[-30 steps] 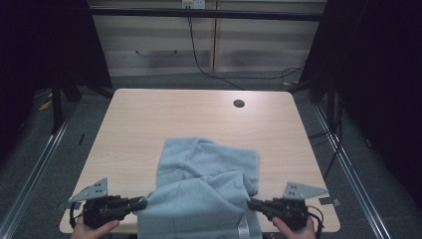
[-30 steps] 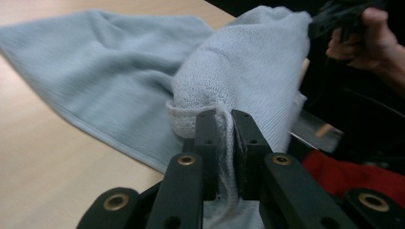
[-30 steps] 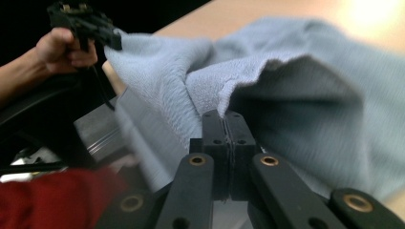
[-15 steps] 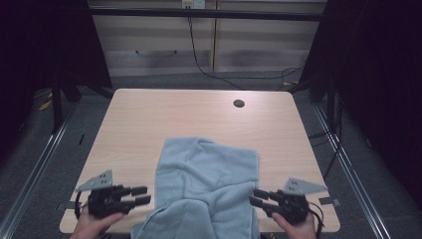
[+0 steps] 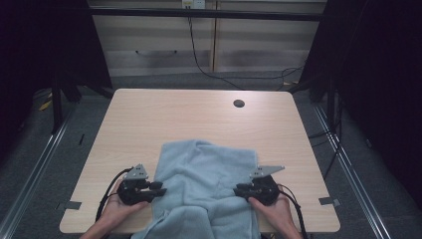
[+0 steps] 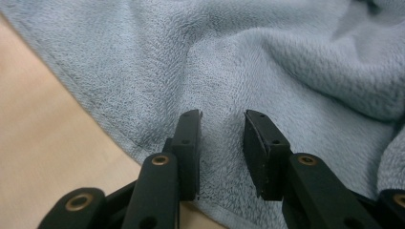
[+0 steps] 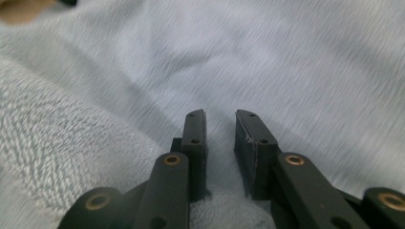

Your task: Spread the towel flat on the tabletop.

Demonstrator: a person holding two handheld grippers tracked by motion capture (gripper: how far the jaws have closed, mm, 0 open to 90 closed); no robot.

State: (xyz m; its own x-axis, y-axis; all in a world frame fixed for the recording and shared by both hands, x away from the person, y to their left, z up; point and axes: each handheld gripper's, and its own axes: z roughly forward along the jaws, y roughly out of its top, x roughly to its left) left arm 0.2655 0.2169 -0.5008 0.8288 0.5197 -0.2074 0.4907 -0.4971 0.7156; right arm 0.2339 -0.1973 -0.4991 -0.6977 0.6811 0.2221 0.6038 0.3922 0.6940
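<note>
Rumpled blue towel (image 5: 206,184) on table (image 5: 149,124) (near edge), possibly overhanging

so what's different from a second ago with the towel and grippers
Both grippers let go of the blue towel: the left gripper and right gripper opened, then began closing again, jaws now apart over the cloth, gripping nothing. The raised near fold dropped flat. The table stayed put.
</note>
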